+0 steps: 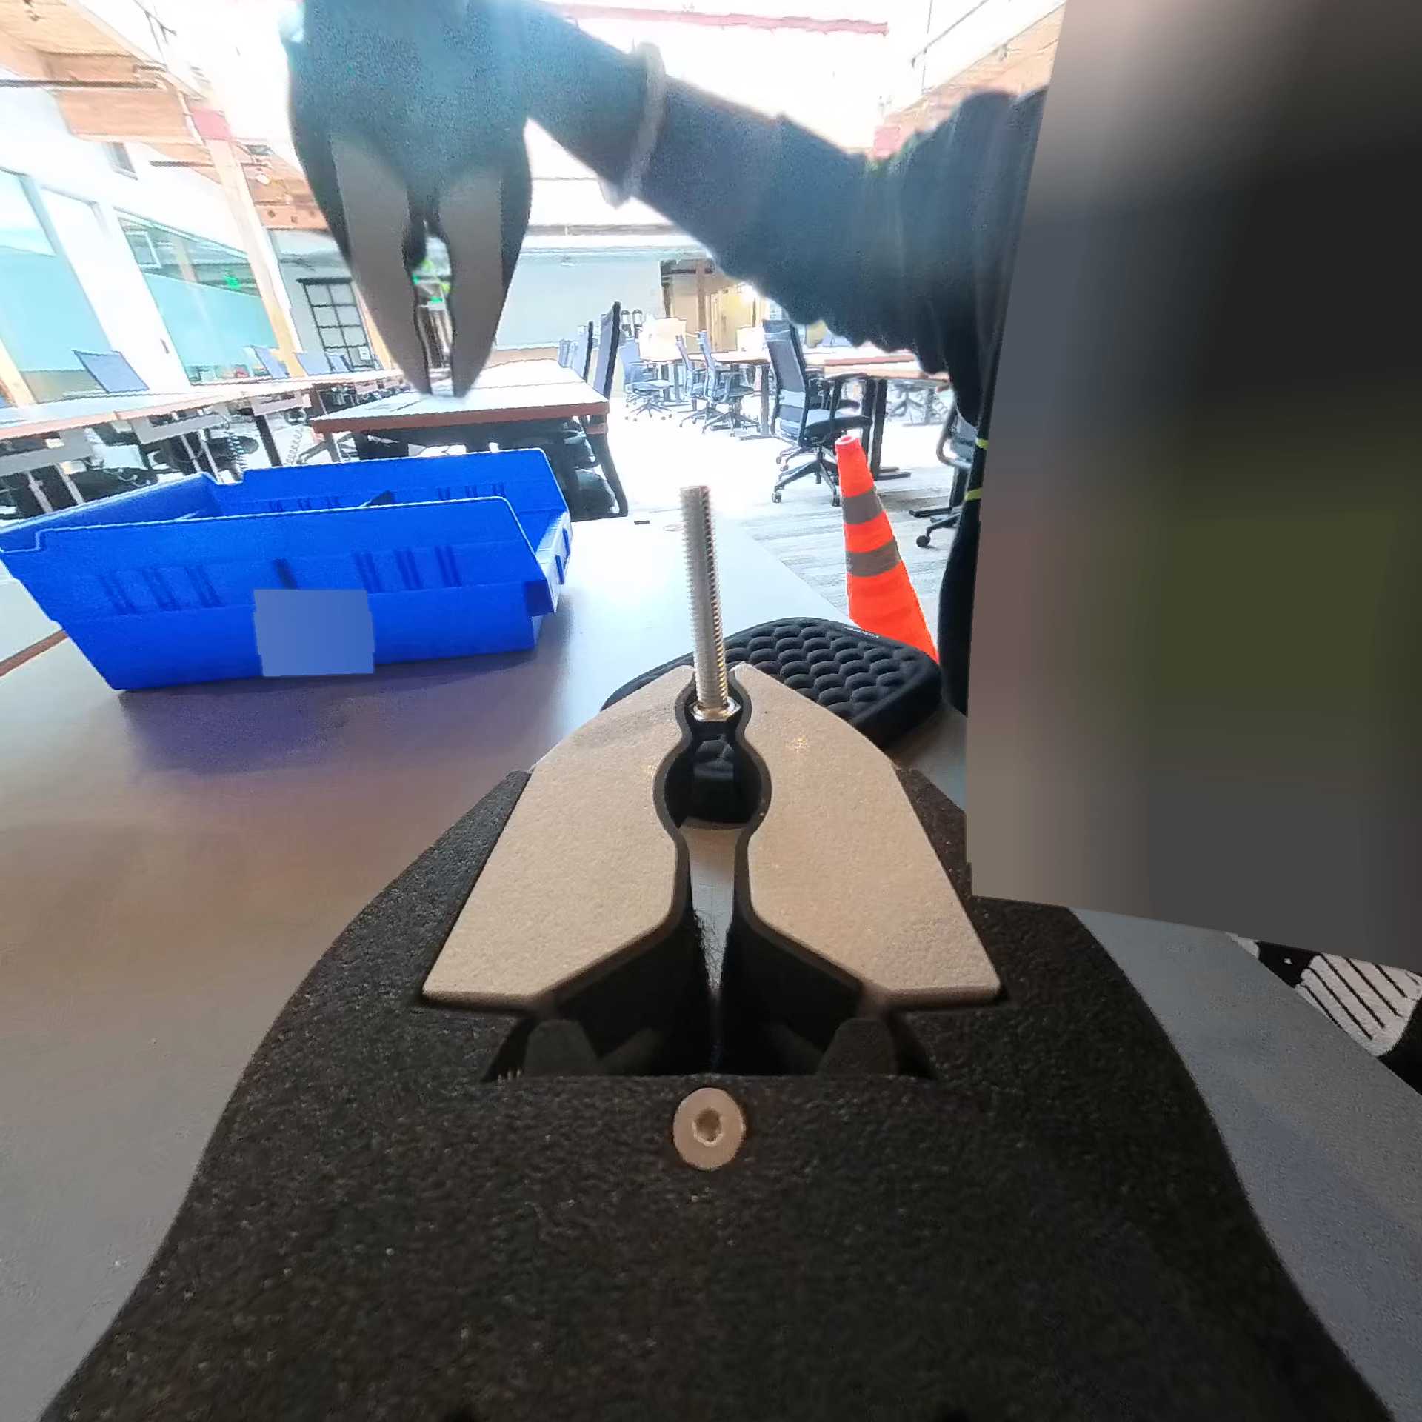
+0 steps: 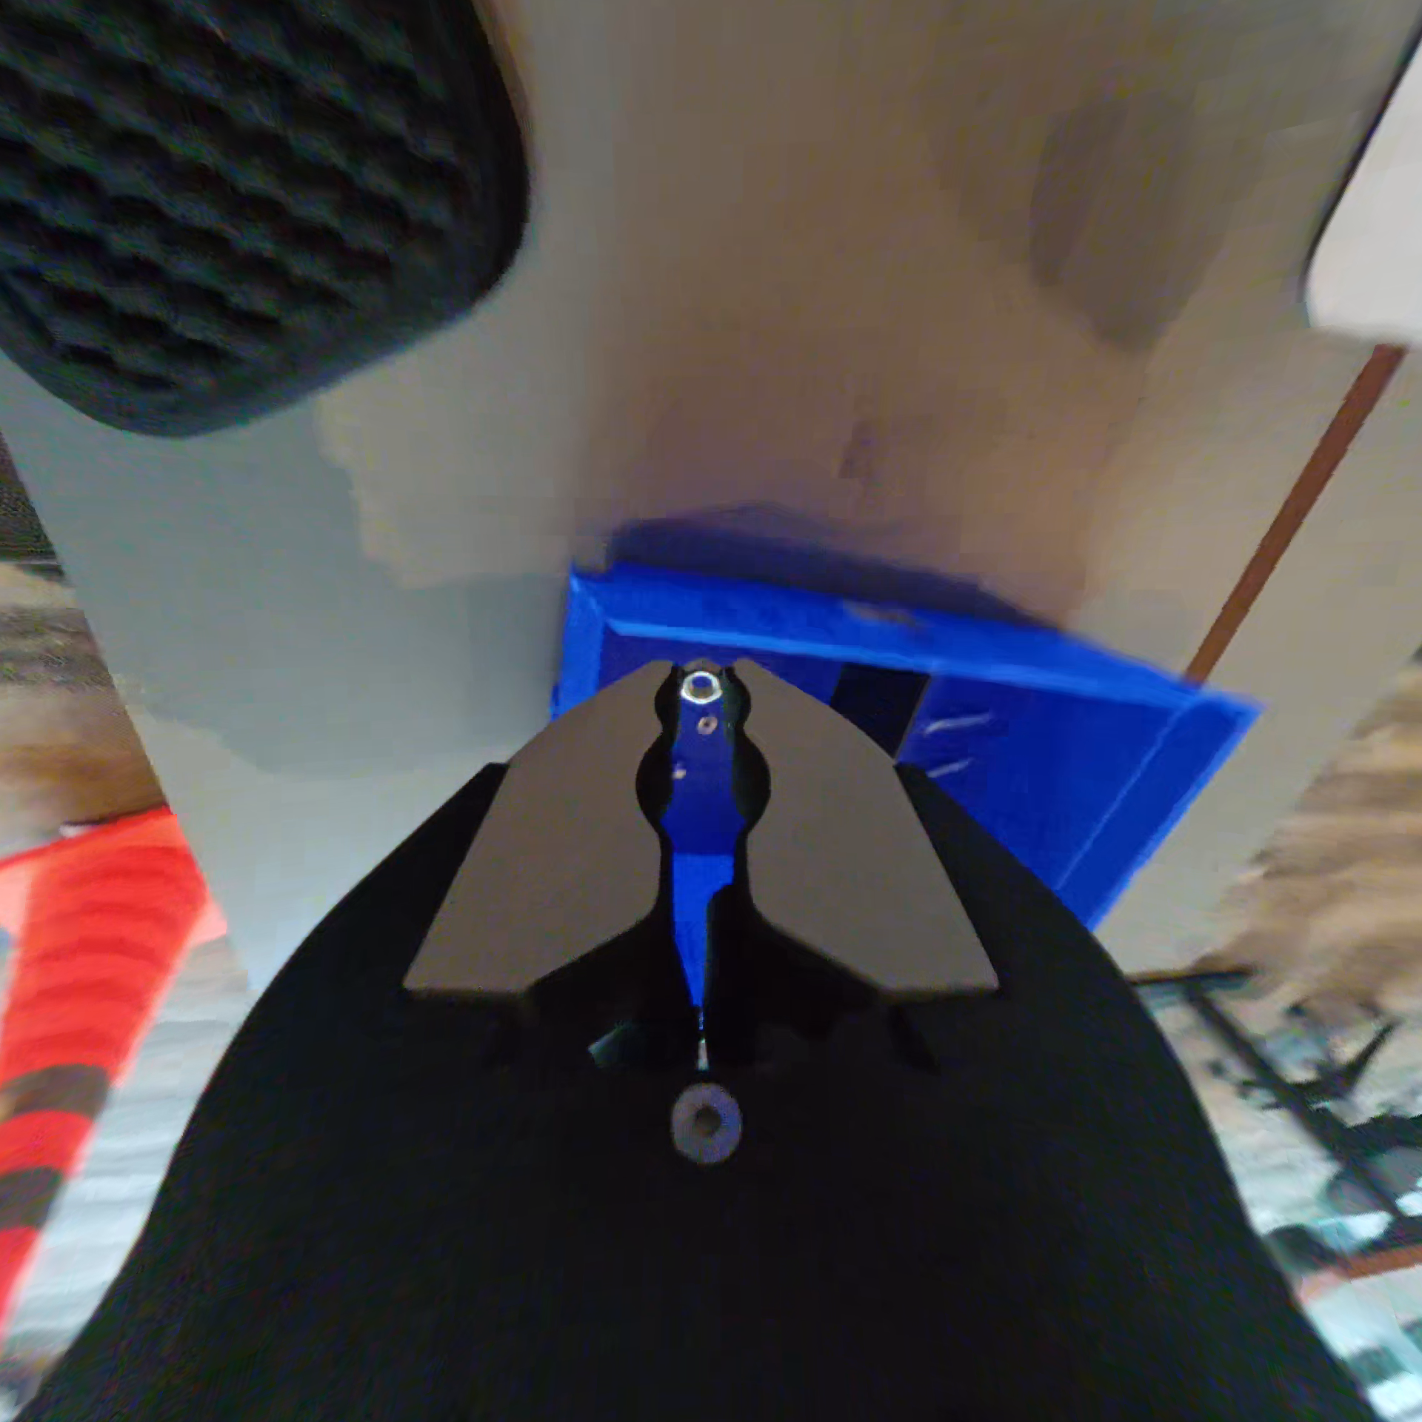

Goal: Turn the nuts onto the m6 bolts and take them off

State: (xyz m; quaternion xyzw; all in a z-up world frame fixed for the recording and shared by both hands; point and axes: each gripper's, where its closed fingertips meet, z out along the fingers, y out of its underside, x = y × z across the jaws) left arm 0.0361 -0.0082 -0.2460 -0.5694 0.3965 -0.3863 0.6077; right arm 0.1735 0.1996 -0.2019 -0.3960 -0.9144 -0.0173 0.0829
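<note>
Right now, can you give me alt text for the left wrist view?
The left tool grips a silver bolt upright by its head. The right tool hangs above a blue bin on the grey table.

Bolt (image 1: 704, 585) silver, threaded. Nut (image 2: 700, 686) silver. Bins (image 1: 308, 569) bright blue. Tabletop (image 1: 192, 808) grey. Pad (image 1: 839, 677) black, honeycomb texture. Cone (image 1: 877, 562) orange with grey bands. Left tool (image 1: 712, 692) black body, beige finger plates. Right tool (image 2: 702, 677) black body, finger plates dark in shade.
</note>
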